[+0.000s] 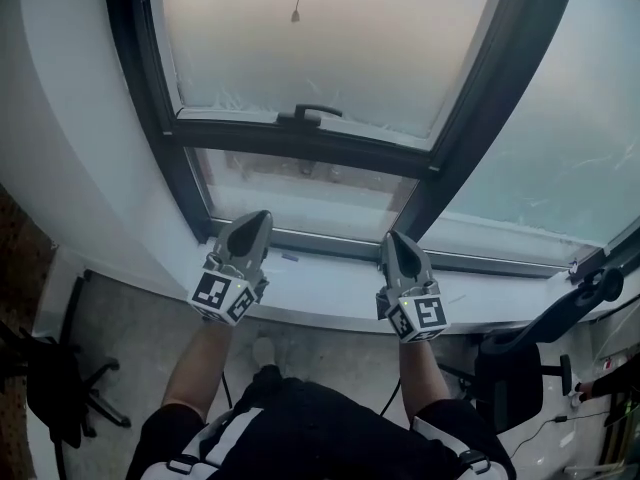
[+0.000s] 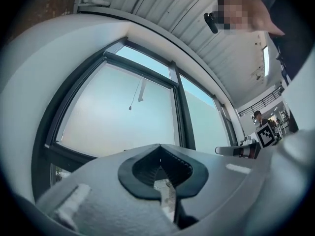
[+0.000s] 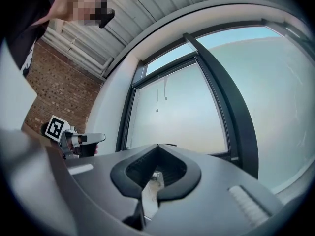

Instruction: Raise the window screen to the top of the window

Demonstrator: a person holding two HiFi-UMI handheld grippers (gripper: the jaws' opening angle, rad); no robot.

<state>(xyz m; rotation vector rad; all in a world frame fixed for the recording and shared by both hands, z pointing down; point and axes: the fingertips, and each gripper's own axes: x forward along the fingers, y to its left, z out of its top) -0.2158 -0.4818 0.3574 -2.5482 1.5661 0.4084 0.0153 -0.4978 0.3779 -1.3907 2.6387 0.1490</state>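
In the head view a dark-framed window (image 1: 300, 133) fills the upper half, its panes frosted pale. A thin pull cord with a small toggle (image 1: 297, 13) hangs in front of the upper pane, and a dark handle (image 1: 312, 115) sits on the crossbar. The same cord (image 2: 131, 106) shows high on the pane in the left gripper view. My left gripper (image 1: 258, 218) and right gripper (image 1: 395, 238) are side by side over the white sill (image 1: 320, 288), pointing at the lower pane. Both are shut with nothing between the jaws. Neither touches the cord or the handle.
A curved white wall (image 1: 70, 128) bounds the window on the left. Below the sill stand a black office chair (image 1: 60, 378) at the left and another (image 1: 520, 363) at the right. A brick wall (image 3: 59, 92) lies beyond the left gripper. A person (image 2: 257, 116) stands far off.
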